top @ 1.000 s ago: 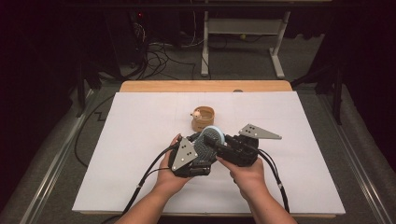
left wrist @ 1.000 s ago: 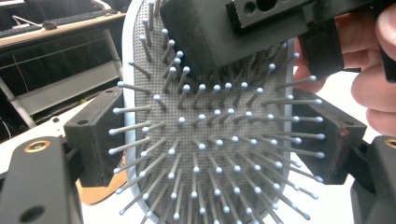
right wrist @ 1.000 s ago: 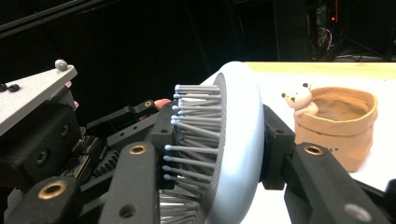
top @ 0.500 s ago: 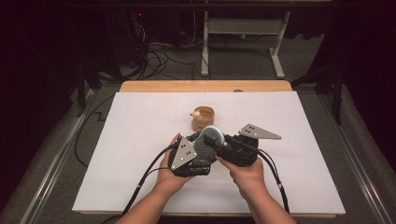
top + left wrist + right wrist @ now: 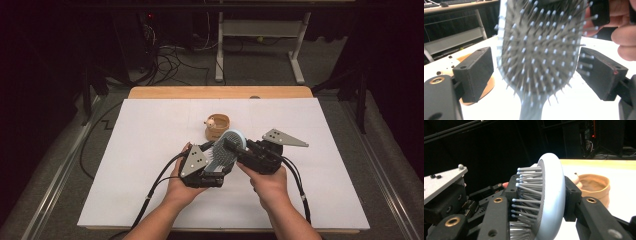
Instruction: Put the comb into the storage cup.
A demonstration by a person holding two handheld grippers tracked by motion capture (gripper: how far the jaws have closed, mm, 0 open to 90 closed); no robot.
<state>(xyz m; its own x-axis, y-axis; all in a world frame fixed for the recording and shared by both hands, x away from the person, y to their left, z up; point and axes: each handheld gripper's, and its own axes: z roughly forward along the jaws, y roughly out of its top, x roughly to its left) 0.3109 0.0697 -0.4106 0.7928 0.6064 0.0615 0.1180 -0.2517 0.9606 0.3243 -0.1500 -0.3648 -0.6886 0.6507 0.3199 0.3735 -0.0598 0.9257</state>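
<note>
Hairbrush (image 5: 227,148), pale blue with a broad paddle head, is held above the middle of the white table cover (image 5: 150,145), just on the near side of a small tan wooden bowl (image 5: 218,126). It is judged light and stiff in its plastic frame, smooth and somewhat slippery on the rounded back, while the ball-tipped bristles (image 5: 541,47) are springy and would give under a pad, so a grip across bristles and back is likely less sure than one on the rim or the handle. The head is clamped by the right gripper (image 5: 541,192), one pad buried among the bristles and the other pressed on the back. The left gripper (image 5: 536,72) faces the bristle side, its pads set apart on either side of the head and touching nothing; its jaws have just been opening, with the brush head between them but not pressed. Against the high view a second ago, almost nothing else is changed: the hands, the brush and the bowl are found in the same places, and the right gripper's clamp is unaltered.
</note>
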